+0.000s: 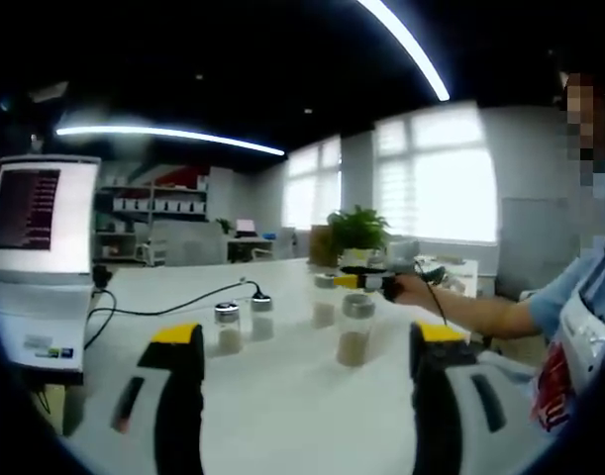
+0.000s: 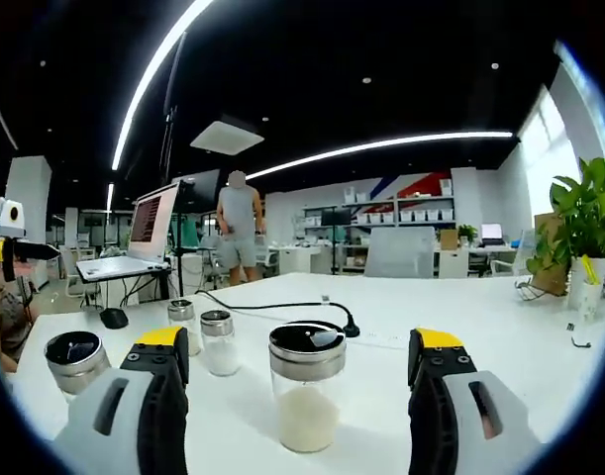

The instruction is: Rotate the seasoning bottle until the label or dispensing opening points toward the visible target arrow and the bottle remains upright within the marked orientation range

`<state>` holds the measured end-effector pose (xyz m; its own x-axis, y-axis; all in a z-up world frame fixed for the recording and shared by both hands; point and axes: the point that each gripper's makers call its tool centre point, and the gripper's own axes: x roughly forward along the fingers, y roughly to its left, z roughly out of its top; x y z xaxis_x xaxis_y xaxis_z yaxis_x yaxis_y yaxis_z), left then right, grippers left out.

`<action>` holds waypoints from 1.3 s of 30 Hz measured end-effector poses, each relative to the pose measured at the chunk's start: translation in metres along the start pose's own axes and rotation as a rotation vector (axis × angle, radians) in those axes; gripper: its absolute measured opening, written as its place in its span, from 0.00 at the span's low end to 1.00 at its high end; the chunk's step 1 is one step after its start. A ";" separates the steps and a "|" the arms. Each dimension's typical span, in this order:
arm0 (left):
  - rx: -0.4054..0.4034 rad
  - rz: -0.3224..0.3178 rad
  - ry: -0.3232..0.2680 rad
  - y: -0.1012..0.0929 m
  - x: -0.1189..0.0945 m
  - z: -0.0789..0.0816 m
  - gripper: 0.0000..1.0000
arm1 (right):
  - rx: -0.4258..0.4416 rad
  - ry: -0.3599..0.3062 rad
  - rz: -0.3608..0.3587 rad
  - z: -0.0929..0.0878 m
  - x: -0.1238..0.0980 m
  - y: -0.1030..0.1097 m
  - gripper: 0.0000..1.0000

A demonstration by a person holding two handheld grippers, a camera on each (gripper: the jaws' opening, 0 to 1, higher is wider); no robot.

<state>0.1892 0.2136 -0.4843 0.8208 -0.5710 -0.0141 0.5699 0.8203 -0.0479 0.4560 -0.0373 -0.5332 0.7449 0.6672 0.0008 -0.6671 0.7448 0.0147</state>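
In the right gripper view, going left to right, a bottle with a dark lid (image 2: 74, 362) stands at the table's near-left edge, two small shakers (image 2: 208, 339) sit further back, and the seasoning bottle (image 2: 307, 386), filled with white grains, stands upright on the white table (image 2: 500, 336), just ahead of the right gripper (image 2: 300, 381), whose jaws are spread wide to either side without touching it. In the left gripper view the left gripper (image 1: 307, 361) is likewise spread and empty, with several bottles well ahead. To do the turn well, I would close squarely on the glass body, below the lid, and twist slowly about its upright axis. No target arrow or marked range can be made out, and the lid opening's direction is unclear.
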 end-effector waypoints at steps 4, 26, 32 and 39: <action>-0.001 0.000 -0.002 0.001 -0.001 0.001 0.90 | 0.001 -0.002 -0.010 -0.003 0.011 -0.002 0.88; -0.008 0.008 -0.009 0.006 -0.003 0.002 0.90 | 0.003 -0.016 -0.038 -0.013 0.031 -0.008 0.48; -0.007 0.013 -0.008 0.007 -0.003 0.002 0.90 | -0.021 0.002 -0.054 -0.017 0.034 -0.010 0.41; -0.009 0.017 -0.008 0.009 -0.004 0.002 0.90 | -0.032 0.009 -0.061 -0.017 0.035 -0.011 0.41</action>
<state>0.1911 0.2235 -0.4829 0.8309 -0.5563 -0.0068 0.5551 0.8299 -0.0563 0.4888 -0.0220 -0.5507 0.7843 0.6203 -0.0083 -0.6204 0.7841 -0.0176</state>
